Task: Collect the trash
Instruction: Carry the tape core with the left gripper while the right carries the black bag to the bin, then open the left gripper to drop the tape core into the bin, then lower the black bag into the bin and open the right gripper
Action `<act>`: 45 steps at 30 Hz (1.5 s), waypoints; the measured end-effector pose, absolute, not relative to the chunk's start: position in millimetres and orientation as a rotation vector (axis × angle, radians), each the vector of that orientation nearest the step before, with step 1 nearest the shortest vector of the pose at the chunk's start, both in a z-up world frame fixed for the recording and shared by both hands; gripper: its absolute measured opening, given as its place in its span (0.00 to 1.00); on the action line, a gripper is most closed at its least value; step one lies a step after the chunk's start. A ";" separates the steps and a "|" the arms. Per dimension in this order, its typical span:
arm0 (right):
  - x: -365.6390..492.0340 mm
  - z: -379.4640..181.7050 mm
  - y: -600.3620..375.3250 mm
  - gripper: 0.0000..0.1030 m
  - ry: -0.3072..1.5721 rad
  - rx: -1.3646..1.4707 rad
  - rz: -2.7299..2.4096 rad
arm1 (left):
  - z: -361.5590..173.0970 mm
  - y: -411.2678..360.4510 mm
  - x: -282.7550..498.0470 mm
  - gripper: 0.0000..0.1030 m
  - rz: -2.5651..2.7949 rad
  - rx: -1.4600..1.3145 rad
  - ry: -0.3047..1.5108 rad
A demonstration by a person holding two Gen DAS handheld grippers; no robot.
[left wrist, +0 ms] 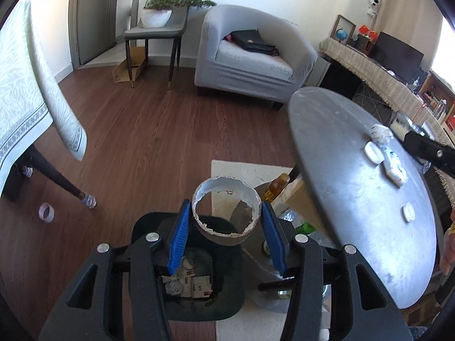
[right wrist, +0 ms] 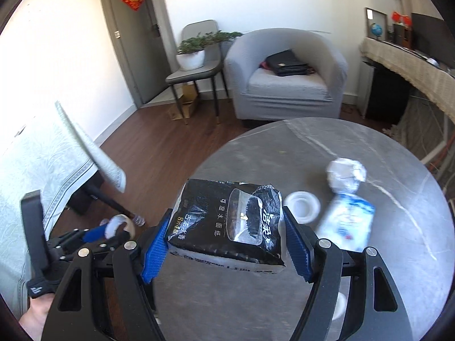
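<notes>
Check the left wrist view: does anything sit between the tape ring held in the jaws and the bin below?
Nothing visible does. The left gripper holds the torn tape ring directly above the dark green bin, whose open mouth shows paper scraps already inside. The round table lies off to the right, clear of the drop path.

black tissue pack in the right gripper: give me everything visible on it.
The black tissue pack is a soft, glossy plastic packet with white and gold Chinese print and a clear oval window. Its top right corner is crumpled and looks torn open; a white underside edge shows. It sits roughly level between the blue pads of the right gripper, one at each side, above the round grey table.
</notes>
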State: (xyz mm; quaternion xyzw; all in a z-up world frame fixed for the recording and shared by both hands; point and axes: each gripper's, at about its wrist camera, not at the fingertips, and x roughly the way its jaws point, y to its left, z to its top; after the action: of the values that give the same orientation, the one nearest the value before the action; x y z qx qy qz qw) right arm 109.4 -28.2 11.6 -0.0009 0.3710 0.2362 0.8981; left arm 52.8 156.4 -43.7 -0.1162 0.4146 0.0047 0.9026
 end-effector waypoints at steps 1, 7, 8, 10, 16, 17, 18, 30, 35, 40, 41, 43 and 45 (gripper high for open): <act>108.4 11.3 -19.4 0.72 0.771 -0.009 0.505 | -46.9 161.1 52.0 0.50 0.015 -0.241 0.865; 100.3 4.7 26.4 0.72 0.801 -0.033 0.594 | -69.4 185.1 45.0 0.50 0.033 -0.263 0.928; 99.1 2.9 32.7 0.72 0.807 -0.039 0.606 | -74.1 189.6 44.4 0.50 0.033 -0.275 0.942; 95.8 0.6 43.3 0.72 0.814 -0.053 0.624 | -81.3 195.3 44.1 0.50 0.031 -0.293 0.965; 96.1 -5.7 59.6 0.72 0.829 -0.056 0.646 | -103.4 202.9 42.6 0.50 0.039 -0.301 1.022; 97.3 -6.7 61.9 0.72 0.832 -0.055 0.649 | -109.2 203.8 42.1 0.50 0.038 -0.298 1.037; 97.8 -7.3 64.2 0.72 0.834 -0.054 0.651 | -112.7 203.6 43.0 0.50 0.040 -0.295 1.047; 100.0 -19.9 84.4 0.72 0.865 -0.064 0.681 | -165.2 208.3 46.7 0.51 0.055 -0.263 1.176; 101.8 -29.1 95.1 0.72 0.886 -0.071 0.691 | -175.2 214.6 44.1 0.56 0.033 -0.267 1.195; 101.5 -34.1 108.7 0.72 0.895 -0.081 0.702 | -169.3 225.5 39.1 0.59 0.042 -0.290 1.176; 101.1 -35.2 110.2 0.72 0.895 -0.085 0.705 | -165.5 229.0 37.4 0.58 0.048 -0.294 1.163; 100.3 -38.4 116.3 0.72 0.899 -0.091 0.708 | -158.0 232.6 35.3 0.53 0.059 -0.291 1.141; 98.8 -43.9 123.4 0.72 0.908 -0.103 0.714 | -148.9 237.4 32.8 0.50 0.063 -0.294 1.116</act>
State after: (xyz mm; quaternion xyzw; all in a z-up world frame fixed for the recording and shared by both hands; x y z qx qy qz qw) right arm 98.8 123.4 -43.9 -0.0485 0.4291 0.3371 0.8366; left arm 32.8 237.4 -148.9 -0.1388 0.5275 0.0300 0.8376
